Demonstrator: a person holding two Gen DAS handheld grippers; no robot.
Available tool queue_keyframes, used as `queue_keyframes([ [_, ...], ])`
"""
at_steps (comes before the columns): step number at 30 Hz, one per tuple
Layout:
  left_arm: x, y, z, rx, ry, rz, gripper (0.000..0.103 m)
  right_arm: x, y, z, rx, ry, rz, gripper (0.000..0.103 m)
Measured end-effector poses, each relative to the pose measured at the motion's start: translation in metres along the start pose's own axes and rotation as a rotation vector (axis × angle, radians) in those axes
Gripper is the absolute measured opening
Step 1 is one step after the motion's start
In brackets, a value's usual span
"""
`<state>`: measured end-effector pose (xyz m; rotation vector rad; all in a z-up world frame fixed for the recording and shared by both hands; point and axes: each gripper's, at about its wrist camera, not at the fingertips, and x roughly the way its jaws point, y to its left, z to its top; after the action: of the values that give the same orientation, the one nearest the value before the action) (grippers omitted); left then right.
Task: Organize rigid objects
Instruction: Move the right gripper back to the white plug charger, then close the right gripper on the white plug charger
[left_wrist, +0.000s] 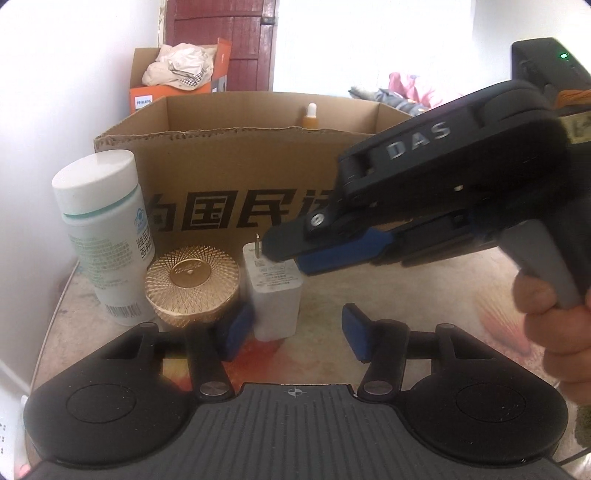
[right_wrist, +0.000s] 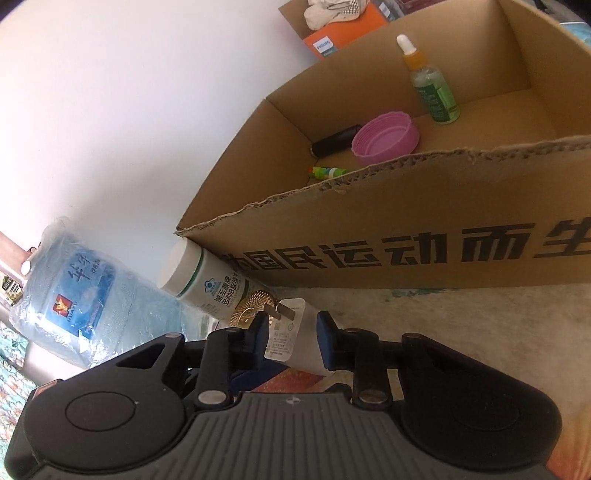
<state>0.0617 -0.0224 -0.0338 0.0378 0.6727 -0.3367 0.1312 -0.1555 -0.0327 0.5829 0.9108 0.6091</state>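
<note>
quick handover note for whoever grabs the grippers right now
Right gripper: jaws around the white charger, pads at its sides, firm grip not certain.
Left gripper: open, low in front of the charger, holding nothing.
Done: dropper bottle, pink lid, dark tube and a small green item are in the cardboard box.
Left: charger, gold tin, white bottle on the table.

Right gripper (right_wrist: 291, 341) pads flank white charger plug (right_wrist: 295, 332), prongs up; contact on both sides apparent. Just behind: gold round tin (right_wrist: 251, 306), then white supplement bottle (right_wrist: 207, 280) touching cardboard box (right_wrist: 406, 236). Inside box: dropper bottle (right_wrist: 432, 85) upright, pink lid (right_wrist: 386, 138), dark tube (right_wrist: 334, 142), small green item (right_wrist: 327, 172). Wrapped water jug (right_wrist: 85, 295) at left.
</note>
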Motion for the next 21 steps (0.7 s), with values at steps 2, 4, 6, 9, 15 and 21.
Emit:
queue_keyframes([
  [2, 0.002, 0.000, 0.000, -0.003, -0.005, -0.003, 0.055, 0.006, -0.001, 0.001, 0.001, 0.004, -0.005, 0.028],
  [4, 0.003, 0.001, 0.000, -0.005, -0.008, -0.007, 0.055, 0.007, -0.002, 0.002, 0.005, 0.002, -0.007, 0.028],
  [6, 0.004, 0.001, 0.002, -0.006, -0.005, -0.016, 0.055, 0.005, -0.004, 0.001, 0.013, 0.003, -0.004, 0.028],
  [9, 0.005, -0.002, 0.003, 0.001, 0.000, -0.038, 0.055, -0.001, -0.006, -0.002, 0.015, 0.005, -0.008, 0.028],
  [15, 0.004, -0.018, 0.000, 0.025, 0.013, -0.106, 0.055, -0.021, -0.013, -0.009, 0.031, -0.002, -0.037, 0.028],
  [21, 0.004, -0.035, -0.002, 0.042, 0.040, -0.207, 0.055, -0.050, -0.025, -0.022, 0.067, -0.012, -0.072, 0.028],
])
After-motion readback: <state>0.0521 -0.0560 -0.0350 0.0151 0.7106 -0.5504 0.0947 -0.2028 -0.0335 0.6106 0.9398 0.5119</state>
